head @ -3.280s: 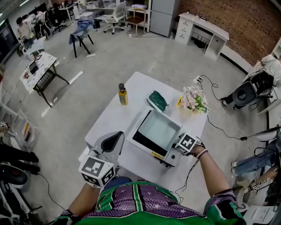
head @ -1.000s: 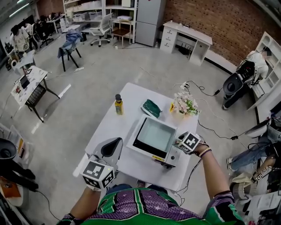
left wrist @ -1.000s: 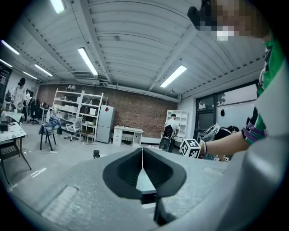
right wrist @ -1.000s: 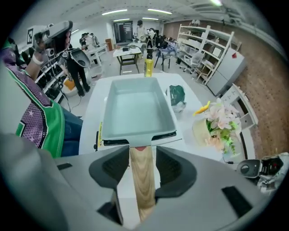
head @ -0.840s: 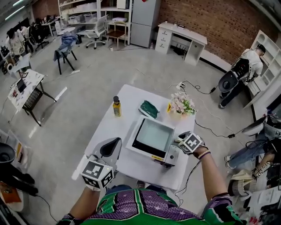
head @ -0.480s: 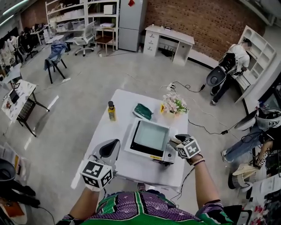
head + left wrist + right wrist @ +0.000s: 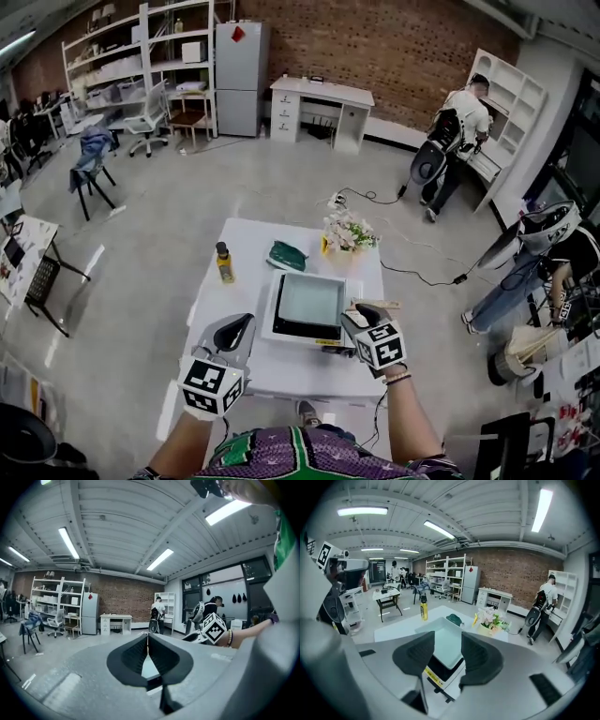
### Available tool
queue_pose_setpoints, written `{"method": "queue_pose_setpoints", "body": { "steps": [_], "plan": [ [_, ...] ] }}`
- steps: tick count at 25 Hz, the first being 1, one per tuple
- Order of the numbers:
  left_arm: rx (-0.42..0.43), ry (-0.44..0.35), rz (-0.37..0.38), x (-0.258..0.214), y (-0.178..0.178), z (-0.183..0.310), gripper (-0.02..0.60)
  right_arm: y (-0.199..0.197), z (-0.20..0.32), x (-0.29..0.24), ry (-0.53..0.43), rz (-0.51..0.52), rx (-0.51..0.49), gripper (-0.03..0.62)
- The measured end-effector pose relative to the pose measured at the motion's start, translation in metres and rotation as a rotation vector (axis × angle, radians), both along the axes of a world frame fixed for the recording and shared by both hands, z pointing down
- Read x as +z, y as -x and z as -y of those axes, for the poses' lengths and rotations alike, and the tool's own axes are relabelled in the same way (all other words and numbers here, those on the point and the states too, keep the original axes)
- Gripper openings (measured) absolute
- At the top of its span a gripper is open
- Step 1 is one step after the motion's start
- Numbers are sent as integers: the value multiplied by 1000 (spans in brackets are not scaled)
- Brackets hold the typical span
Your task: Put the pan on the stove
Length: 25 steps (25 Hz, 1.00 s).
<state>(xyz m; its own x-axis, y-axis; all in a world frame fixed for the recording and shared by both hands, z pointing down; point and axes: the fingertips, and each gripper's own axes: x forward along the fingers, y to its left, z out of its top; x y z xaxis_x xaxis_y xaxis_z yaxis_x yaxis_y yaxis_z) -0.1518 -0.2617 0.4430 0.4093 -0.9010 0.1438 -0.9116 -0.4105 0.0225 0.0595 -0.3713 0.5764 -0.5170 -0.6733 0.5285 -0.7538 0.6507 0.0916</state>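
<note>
Two hand-held grippers hover at the near edge of one white tabletop point(image 7: 211, 295). The left hand-held gripper point(image 7: 147, 641) has its jaws pressed together with nothing between them. The right hand-held gripper point(image 7: 447, 648) has its jaws apart and empty. It covers the near right corner of the single stove point(image 7: 305, 305), which sits mid-tabletop. Beyond stand one yellow bottle point(image 7: 223, 263), one green cloth point(image 7: 286, 255) and one bunch of flowers point(image 7: 347, 232). The stove's yellow label is too small to read.
</note>
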Motion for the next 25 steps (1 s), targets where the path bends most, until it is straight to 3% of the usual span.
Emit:
{"method": "queue_pose_setpoints", "body": {
  "steps": [6,12,19,25],
  "plan": [
    [71,-3,-32,-3,0,-17,18,4,-42,-27,-63,113,94,163],
    [93,-9,-51,-7,11,-31,18,2,-73,-51,-109,158,183,161],
    [56,-31,-57,-14,50,-36,18,6,-116,-73,-120,137,222,161],
    [29,-64,-73,-30,73,-40,18,7,-135,-115,-190,207,282,160]
  ]
}}
